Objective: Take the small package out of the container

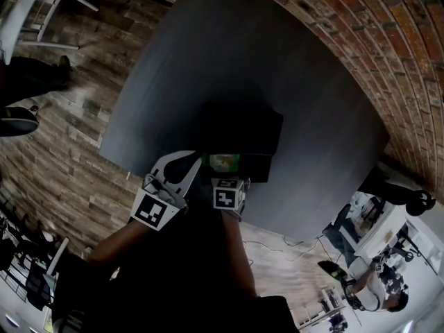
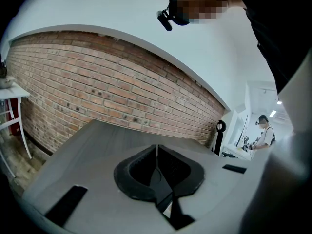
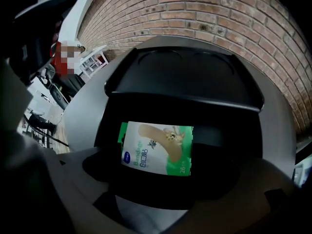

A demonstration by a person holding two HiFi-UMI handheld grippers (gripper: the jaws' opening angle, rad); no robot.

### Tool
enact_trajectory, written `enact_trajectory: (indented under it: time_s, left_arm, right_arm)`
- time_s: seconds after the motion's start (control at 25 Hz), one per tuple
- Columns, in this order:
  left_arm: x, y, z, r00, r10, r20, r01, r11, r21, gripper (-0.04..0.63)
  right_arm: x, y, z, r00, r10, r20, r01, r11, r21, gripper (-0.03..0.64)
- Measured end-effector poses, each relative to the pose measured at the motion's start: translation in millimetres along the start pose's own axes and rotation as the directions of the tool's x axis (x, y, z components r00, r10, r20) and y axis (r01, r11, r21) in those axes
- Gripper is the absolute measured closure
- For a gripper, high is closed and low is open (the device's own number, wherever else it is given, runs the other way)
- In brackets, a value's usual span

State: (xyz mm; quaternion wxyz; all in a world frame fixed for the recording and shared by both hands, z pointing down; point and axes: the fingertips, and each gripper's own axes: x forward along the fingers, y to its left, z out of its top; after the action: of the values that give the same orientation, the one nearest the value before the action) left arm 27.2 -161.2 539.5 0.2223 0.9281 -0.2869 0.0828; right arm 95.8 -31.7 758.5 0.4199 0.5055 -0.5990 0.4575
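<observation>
A black container (image 1: 239,134) stands open on the dark grey table (image 1: 326,116); its raised lid (image 3: 185,74) shows in the right gripper view. The small package (image 3: 157,149), a green and white box with a plaster pictured on it, lies flat in the container's near part (image 1: 223,161). My right gripper (image 3: 163,177) reaches over that near edge with its jaws spread wide. The package lies in the gap and no pad presses on it. My left gripper (image 1: 170,179) hovers beside the container's near left corner. Its black jaws meet with nothing between them (image 2: 157,167).
A brick wall (image 1: 388,40) runs along the table's far and right sides. Plank floor (image 1: 62,158) lies to the left, with white furniture (image 1: 41,12) and a person's shoe (image 1: 17,120). A person sits at a cluttered desk (image 1: 368,283) at lower right.
</observation>
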Motion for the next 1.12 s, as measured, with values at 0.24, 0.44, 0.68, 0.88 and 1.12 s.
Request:
enact_trajectory:
  time_s: [0.24,0.44,0.68,0.88,1.12]
  left_arm:
    - [3.5,5.4,1.5,1.000,-0.002,-0.003,0.002,1.000,-0.003,0.558]
    - [7.2,10.8,0.6,1.000,0.003,-0.012,-0.003,1.000,-0.011,0.558]
    - [9.3,15.9,1.3,1.000,0.010,-0.010,-0.010,1.000,-0.022,0.558]
    - [10.5,19.3,0.0,1.000,0.014,-0.006,-0.014,1.000,-0.022,0.558]
    - [6.5,20.4,-2.4,1.000,0.022,-0.008,-0.022,0.999,-0.023,0.558]
  right_arm:
    - [4.7,0.3,-1.4,0.999,-0.005,-0.036,0.005,1.000,0.015,0.184]
    - [12.2,-0.3,-8.9,0.997,0.003,-0.081,-0.001,1.000,0.030,0.181]
    - [9.4,-4.2,-6.8,0.992,-0.008,-0.128,0.014,0.999,0.049,0.175]
    - [13.3,-4.6,-8.4,0.989,-0.003,-0.151,0.011,0.999,0.052,0.172]
    - [13.5,-4.7,-10.0,0.988,0.002,-0.157,0.007,0.998,0.057,0.172]
